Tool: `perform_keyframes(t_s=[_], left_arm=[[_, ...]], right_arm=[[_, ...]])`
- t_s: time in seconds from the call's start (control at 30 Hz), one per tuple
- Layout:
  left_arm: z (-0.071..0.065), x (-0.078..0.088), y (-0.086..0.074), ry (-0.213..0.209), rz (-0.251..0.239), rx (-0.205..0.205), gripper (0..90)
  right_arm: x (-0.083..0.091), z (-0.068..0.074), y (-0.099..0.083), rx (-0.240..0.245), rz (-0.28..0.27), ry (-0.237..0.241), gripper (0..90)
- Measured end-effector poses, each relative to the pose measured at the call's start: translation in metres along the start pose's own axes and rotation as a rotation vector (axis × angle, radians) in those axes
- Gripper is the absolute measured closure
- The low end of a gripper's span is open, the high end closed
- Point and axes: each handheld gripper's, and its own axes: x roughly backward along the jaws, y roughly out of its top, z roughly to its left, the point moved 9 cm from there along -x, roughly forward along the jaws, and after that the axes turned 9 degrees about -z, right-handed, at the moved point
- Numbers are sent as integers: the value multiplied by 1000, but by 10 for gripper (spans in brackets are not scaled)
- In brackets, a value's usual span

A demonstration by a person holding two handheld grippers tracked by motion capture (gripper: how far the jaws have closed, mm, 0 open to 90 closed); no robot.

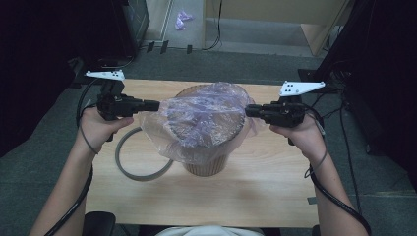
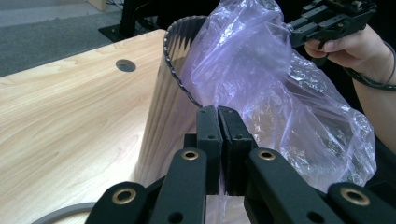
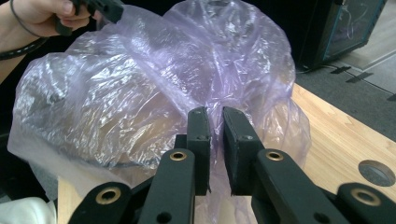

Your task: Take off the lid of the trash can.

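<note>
A tan ribbed bin (image 1: 206, 164) stands upright mid-table with a thin purple plastic bag (image 1: 204, 115) draped over its mouth. My left gripper (image 1: 157, 104) is level at the bag's left side, shut on the film. My right gripper (image 1: 248, 110) is shut on the bag's right edge. In the left gripper view the jaws (image 2: 218, 111) pinch the bag (image 2: 261, 84) beside the bin's rim (image 2: 175, 70), with the right gripper (image 2: 293, 29) beyond. In the right gripper view the jaws (image 3: 215, 114) clamp bunched film (image 3: 154, 79), and the left gripper (image 3: 114, 9) shows at the top left.
A grey ring (image 1: 119, 160) lies flat on the wooden table (image 1: 275, 182) left of the bin. A round cable hole (image 2: 125, 65) sits in the tabletop. Dark equipment and cables flank the table on both sides.
</note>
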Motion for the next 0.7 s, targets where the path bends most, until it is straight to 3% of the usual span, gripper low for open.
perform_keyframes(t_s=[0.4,0.7], left_arm=[[27,-9,11,44,-31,14,885],[51,-23,13,62,-37,62,882]], right_arm=[[-9,-25,7,-47,1,-42,836],[-23,-45,10,-80,20,-80,826]])
